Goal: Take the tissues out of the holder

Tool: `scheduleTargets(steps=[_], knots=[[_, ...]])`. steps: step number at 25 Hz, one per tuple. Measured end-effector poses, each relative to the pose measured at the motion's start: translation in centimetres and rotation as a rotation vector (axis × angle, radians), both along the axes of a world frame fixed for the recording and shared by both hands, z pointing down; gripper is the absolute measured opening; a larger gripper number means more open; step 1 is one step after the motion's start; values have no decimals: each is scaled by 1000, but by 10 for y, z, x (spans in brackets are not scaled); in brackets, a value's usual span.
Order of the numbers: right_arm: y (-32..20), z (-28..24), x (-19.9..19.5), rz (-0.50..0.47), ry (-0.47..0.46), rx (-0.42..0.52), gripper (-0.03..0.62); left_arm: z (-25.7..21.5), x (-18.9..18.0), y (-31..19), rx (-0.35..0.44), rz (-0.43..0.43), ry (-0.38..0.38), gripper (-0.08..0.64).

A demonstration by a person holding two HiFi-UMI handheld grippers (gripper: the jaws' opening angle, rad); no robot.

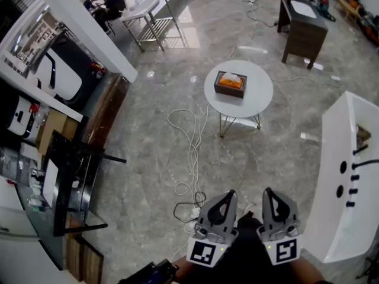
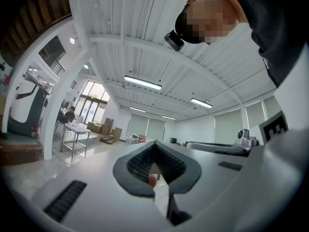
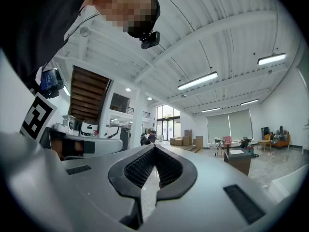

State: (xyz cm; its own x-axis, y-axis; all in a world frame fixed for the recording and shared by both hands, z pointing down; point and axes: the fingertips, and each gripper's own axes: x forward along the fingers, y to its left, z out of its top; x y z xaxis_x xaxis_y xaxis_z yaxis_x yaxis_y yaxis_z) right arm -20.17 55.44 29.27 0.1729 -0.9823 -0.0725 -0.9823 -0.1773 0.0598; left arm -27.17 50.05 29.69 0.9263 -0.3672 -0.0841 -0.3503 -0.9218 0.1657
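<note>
A round white table (image 1: 257, 99) stands in the middle of the hall. The tissue holder (image 1: 230, 84) sits on it, left of the table's centre. The holder is a dark rectangular box with an orange top. Its long axis runs across the head view and tips slightly down to the right. A white tissue (image 1: 234, 76) stands up out of its top opening. The table stands on a grey marbled floor (image 1: 148, 129) that fills a wide, open room. A long white counter (image 1: 340, 218) lines the right edge and a black rack (image 1: 68, 176) the left. A dark wooden desk (image 1: 303, 31) stands far right and a metal table (image 1: 148, 13) far left, where a person (image 1: 112, 3) is seated. White cables (image 1: 190, 152) trail across the floor from the round table toward the camera. At the bottom of the head view the left gripper (image 1: 229, 193) and right gripper (image 1: 269, 191) are held side by side, well apart from the table and pointing toward it. Only the head view shows the table and holder plainly. The left gripper view shows the white ribbed ceiling with strip lights (image 2: 142, 82). In it the left gripper (image 2: 155, 143) has its jaw tips together with nothing held. The right gripper view adds a wooden staircase (image 3: 89, 98) and the desk (image 3: 237, 159). There the right gripper (image 3: 154, 148) is likewise closed and empty.
</note>
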Motion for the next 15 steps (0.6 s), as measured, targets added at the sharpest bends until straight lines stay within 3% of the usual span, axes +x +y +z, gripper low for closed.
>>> scheduleTargets(steps=[6,9,15], knots=[[13,-2,6,14,7,-1,6,0,5,10,-16,-10,7,-1],[20,5,14,36,-41,-7,6,1,7,16,-1,-22,6,-2],[26,7,21,16,-65,-7,6,8,22,26,20,-17,-36,-2]])
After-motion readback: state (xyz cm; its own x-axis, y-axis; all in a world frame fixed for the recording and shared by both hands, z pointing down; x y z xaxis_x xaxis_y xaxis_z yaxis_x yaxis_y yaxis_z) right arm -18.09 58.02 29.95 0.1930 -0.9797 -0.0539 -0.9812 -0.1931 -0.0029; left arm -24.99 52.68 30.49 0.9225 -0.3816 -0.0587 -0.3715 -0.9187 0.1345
